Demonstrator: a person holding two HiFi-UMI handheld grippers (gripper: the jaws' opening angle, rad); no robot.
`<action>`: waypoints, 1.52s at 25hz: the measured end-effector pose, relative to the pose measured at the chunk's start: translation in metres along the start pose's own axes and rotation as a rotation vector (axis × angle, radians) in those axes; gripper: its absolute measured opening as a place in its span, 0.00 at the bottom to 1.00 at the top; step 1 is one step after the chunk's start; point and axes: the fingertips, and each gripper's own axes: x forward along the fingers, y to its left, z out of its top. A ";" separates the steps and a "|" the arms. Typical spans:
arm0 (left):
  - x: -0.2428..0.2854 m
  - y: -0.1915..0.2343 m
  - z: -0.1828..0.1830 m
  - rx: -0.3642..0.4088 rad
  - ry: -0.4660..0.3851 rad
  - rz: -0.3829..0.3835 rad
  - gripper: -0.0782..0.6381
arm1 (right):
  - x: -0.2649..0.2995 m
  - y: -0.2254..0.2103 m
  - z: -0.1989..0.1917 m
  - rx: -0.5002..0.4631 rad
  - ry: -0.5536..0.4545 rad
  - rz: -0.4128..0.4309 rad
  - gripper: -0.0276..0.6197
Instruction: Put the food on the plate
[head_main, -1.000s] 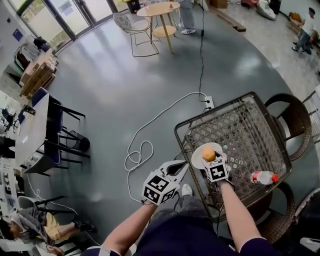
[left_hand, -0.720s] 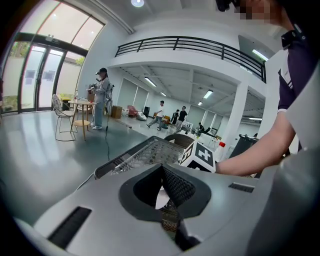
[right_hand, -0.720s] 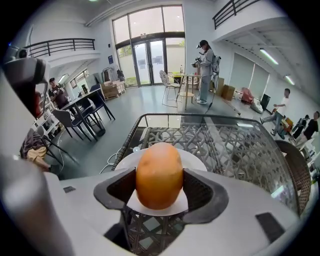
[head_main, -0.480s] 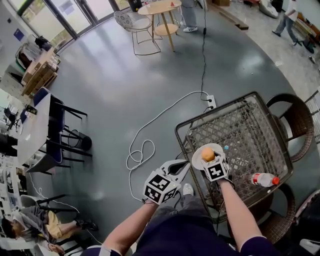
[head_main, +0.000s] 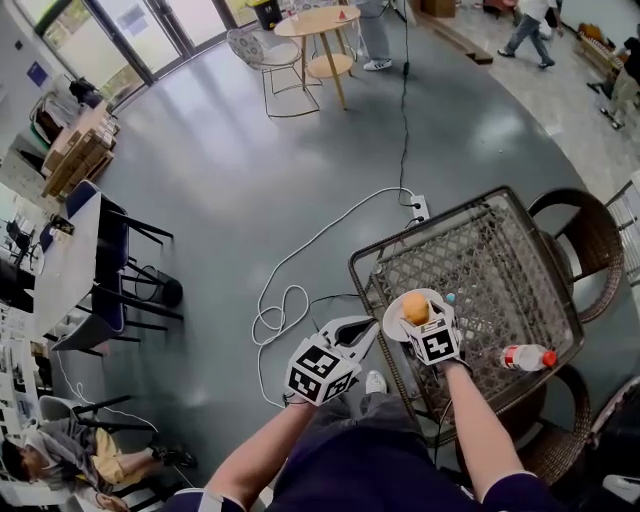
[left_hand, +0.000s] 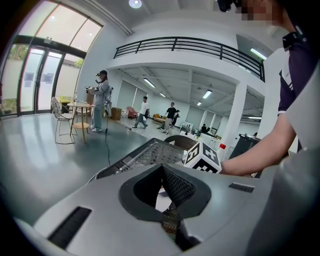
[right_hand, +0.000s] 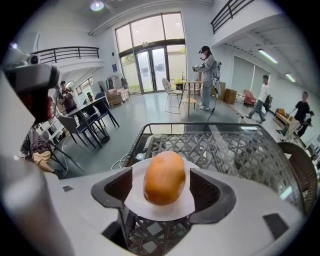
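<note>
An orange-brown bread roll (head_main: 415, 307) (right_hand: 165, 177) lies on a small white plate (head_main: 392, 318) (right_hand: 137, 200) at the near-left corner of a wicker table (head_main: 500, 260). My right gripper (head_main: 420, 318) (right_hand: 164, 187) straddles the roll. Its jaws are opening, and a gap shows on each side between pad and roll. My left gripper (head_main: 362, 335) (left_hand: 167, 200) hangs left of the table, off its edge, with its pads together and nothing between them.
A plastic bottle with a red cap (head_main: 525, 356) lies on the table to the right. Wicker chairs (head_main: 590, 235) stand at the table's far-right and near sides. A white cable (head_main: 285, 300) and power strip (head_main: 418, 207) lie on the floor to the left.
The roll and my right gripper stay at the plate, with the jaws a little wider apart. The left gripper has barely moved. People at the back have walked on.
</note>
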 end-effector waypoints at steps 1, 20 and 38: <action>0.001 0.000 0.002 0.003 -0.005 -0.007 0.12 | -0.005 -0.004 0.005 0.012 -0.022 -0.011 0.57; -0.015 -0.020 0.122 0.155 -0.150 -0.289 0.12 | -0.232 -0.003 0.157 0.107 -0.628 -0.301 0.05; -0.040 -0.063 0.139 0.258 -0.172 -0.406 0.12 | -0.291 0.038 0.161 0.183 -0.819 -0.256 0.05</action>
